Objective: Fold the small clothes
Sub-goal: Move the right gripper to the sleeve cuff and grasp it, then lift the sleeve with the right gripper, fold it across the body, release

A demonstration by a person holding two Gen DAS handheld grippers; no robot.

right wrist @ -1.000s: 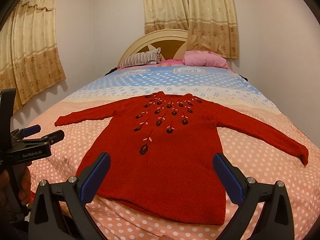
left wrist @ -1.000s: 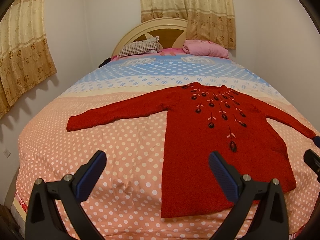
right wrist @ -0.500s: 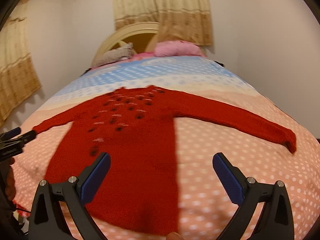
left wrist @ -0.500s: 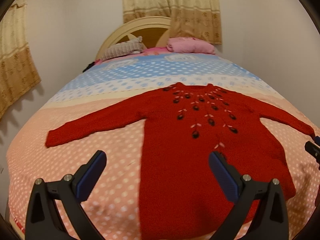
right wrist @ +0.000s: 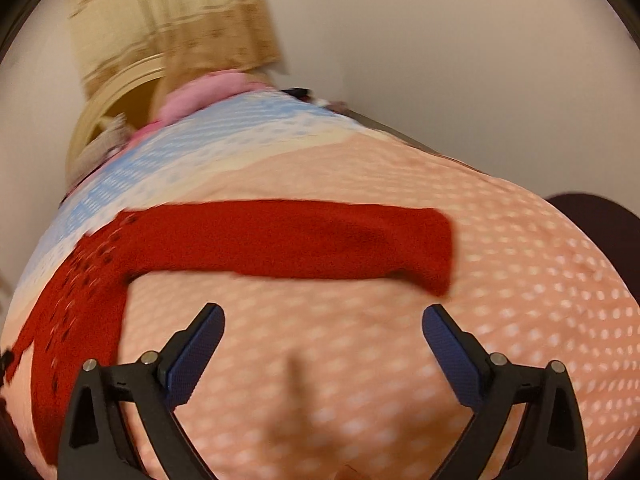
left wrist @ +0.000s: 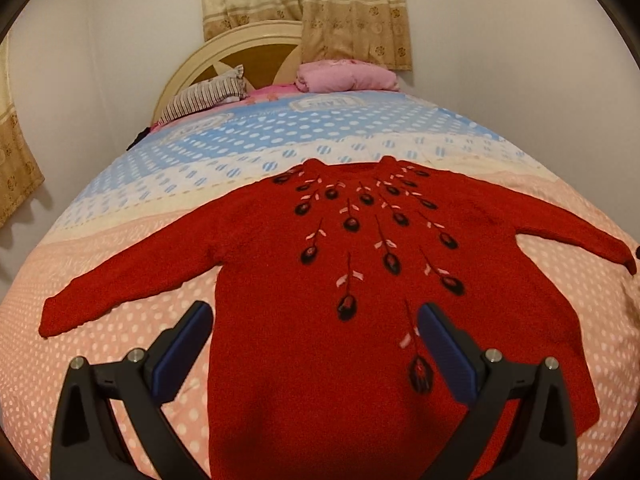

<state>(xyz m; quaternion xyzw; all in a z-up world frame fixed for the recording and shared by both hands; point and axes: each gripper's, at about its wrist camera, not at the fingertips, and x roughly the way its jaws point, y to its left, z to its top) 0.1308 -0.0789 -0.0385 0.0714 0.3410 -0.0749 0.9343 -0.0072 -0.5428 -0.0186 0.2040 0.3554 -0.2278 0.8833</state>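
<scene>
Both grippers have shifted since a second ago: the right gripper has swung out past the sweater's body to face its right sleeve, and the left gripper has closed in over the lower body. Sweater lies flat and face up on the bed, collar toward the headboard, sleeves spread to either side.

Right gripper: jaws wide but beginning to close, nothing between them, only dotted bedspread beneath. Right sleeve lies just beyond its fingertips, long axis crosswise to the gripper, cuff toward the right finger. View is blurred.

Left gripper: jaws wide apart, holding nothing; the sweater's left side edge runs between the fingers.

Judgement: right hand is nearer the right sleeve; folding that sleeve in across the body looks like the coming step.
</scene>
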